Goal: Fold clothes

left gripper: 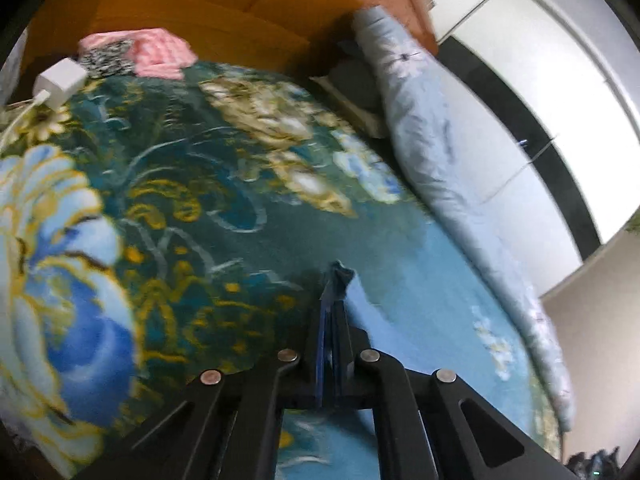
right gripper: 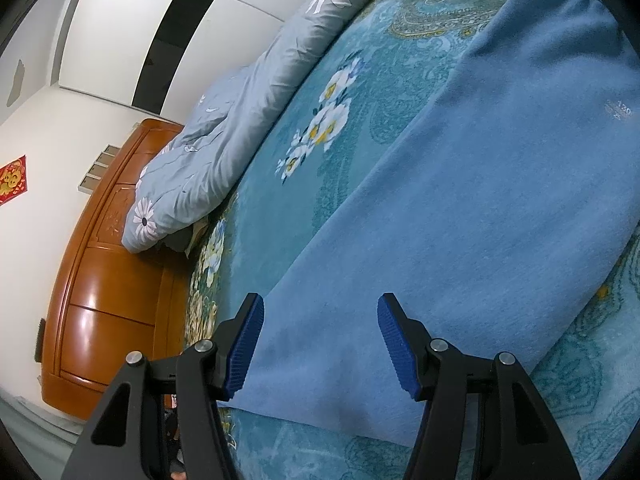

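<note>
The room is bright with soft light. The left view is smeary with blur, mostly on the blanket [left gripper: 180, 200]. The right view is sharp. Light shines off the wood headboard [right gripper: 104, 296]. Both pictures bend round, with dark edges.

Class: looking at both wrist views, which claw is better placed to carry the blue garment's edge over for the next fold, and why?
Left. The left claw is shut on a corner of the blue garment; the right claw hangs open above it, gripping nothing.

Both grippers, left gripper [left gripper: 334, 304] and right gripper [right gripper: 320, 344], have black angular frames, silver round screws, and ribbed blue fingers [right gripper: 247, 344].
</note>
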Motion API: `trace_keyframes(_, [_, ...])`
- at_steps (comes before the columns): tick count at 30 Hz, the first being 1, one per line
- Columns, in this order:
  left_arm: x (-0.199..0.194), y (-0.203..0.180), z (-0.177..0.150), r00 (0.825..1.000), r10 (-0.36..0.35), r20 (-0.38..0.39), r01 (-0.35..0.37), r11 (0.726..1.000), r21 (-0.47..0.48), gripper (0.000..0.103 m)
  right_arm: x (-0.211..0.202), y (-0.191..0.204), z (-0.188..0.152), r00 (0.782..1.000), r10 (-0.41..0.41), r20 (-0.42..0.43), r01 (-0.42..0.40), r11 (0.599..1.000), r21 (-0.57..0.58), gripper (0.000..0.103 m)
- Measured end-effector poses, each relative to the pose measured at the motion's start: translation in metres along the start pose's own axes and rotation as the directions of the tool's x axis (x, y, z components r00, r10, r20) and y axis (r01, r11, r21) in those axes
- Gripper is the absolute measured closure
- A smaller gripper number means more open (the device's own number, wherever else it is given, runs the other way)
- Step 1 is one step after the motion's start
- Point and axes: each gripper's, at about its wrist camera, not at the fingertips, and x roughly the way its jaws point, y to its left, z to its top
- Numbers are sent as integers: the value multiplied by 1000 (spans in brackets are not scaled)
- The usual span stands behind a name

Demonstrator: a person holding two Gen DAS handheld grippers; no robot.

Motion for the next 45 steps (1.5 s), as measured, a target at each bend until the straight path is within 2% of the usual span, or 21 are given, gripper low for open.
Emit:
trace_keyframes(6, [15, 19, -8, 995, 99, -29, -100, 995, -20, 100, 2, 1, 0, 1000, -3, -6, 3, 1000, -7, 42])
trace_keyframes(13, [1, 26, -6, 994, 102, -29, -104, 992, -67, 97, 3, 1, 0, 1000, 1, -9, -1, 1000, -4, 42])
trace_keyframes(15, [-7, 24, -5, 998, 69, -12, -70, 994, -85, 96, 3, 1, 0, 1000, 2, -11, -2, 1000, -2, 42])
trace_keyframes(17, [-17, 20, -4, 1000, 19, 4, -19, 995, -94, 84, 4, 1, 0, 1000, 0, -15, 0, 1000, -3, 42])
trace_keyframes(18, [-16, 14, -4, 1000, -3, -10, 3, 997, -81, 76, 5, 1, -1, 1000, -2, -16, 2, 1000, -4, 42])
trace_keyframes(21, [-6, -2, -8, 997, -31, -68, 28, 998, -51, 64, 6, 1, -1, 1000, -7, -22, 7, 1000, -7, 42])
trace_keyframes(26, [14, -3, -17, 991, -18, -132, 7, 996, -85, 62, 9, 1, -2, 999, -16, -32, 15, 1000, -12, 42])
trace_keyframes(30, [10, 4, -23, 992, -54, -111, 39, 990, -138, 62, 15, 7, -5, 998, -35, -59, 31, 998, -54, 36])
trace_keyframes(33, [10, 4, -20, 993, -76, -91, 61, 986, -157, 65, 24, 13, -10, 994, -43, -102, 34, 995, -89, 36])
trace_keyframes(36, [8, -3, -17, 993, -88, -76, 79, 990, -115, 89, 27, 13, -13, 992, -38, -124, 26, 995, -94, 36])
trace_keyframes(38, [3, -9, -17, 994, -87, -62, 82, 993, -87, 97, 27, 12, -13, 992, -38, -124, 27, 996, -86, 36])
trace_keyframes(40, [-4, -9, -16, 996, -86, -28, 84, 993, -81, 99, 26, 10, -12, 992, -36, -122, 26, 997, -78, 36])
trace_keyframes(43, [-11, 1, -14, 999, -45, 8, 46, 995, -93, 99, 26, 9, -12, 992, -36, -119, 28, 997, -72, 36])
trace_keyframes(45, [-8, 10, -14, 1000, 7, -10, -8, 996, -84, 99, 26, 10, -12, 992, -37, -123, 28, 997, -76, 36])
